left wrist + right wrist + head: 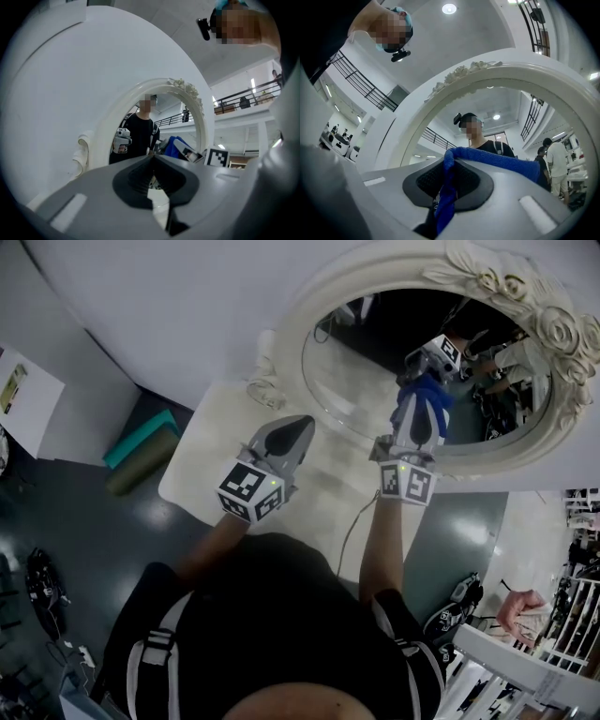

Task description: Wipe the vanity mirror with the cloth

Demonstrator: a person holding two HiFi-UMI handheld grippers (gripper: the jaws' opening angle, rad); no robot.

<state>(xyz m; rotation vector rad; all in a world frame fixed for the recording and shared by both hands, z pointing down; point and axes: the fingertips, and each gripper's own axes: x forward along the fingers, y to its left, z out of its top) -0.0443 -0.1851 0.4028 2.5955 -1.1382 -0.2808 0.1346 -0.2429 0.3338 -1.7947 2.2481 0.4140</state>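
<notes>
So, head view first: the vanity mirror (375, 381) stands at the back of a white counter (202, 470), against the wall. The right gripper (422, 395) is up at the lower part of the glass with a blue cloth (429, 399) bunched at its tip. Makes sense, that's the wiping hand. Whether the cloth actually touches the glass, I can't tell from here. The left gripper (300, 427) hovers over the counter just beside the carved frame (511, 287), clear of the wiping side. My guess is that's just to keep it out of the way.

Left gripper view: its fingers (93, 197) are pressed together with nothing between them, pointing at the vanity mirror (154, 126). The cloth (174, 144) shows past the tip, off to the right. Idle hand, basically.

Right gripper view: the fingers (389, 187) are clamped on the cloth (497, 161), which is pinched between the pads and drapes over the top toward the vanity mirror (487, 112). Gripping it by a fold leaves a loose flap out front, and that looks to me like the bit meant to do the rubbing.
</notes>
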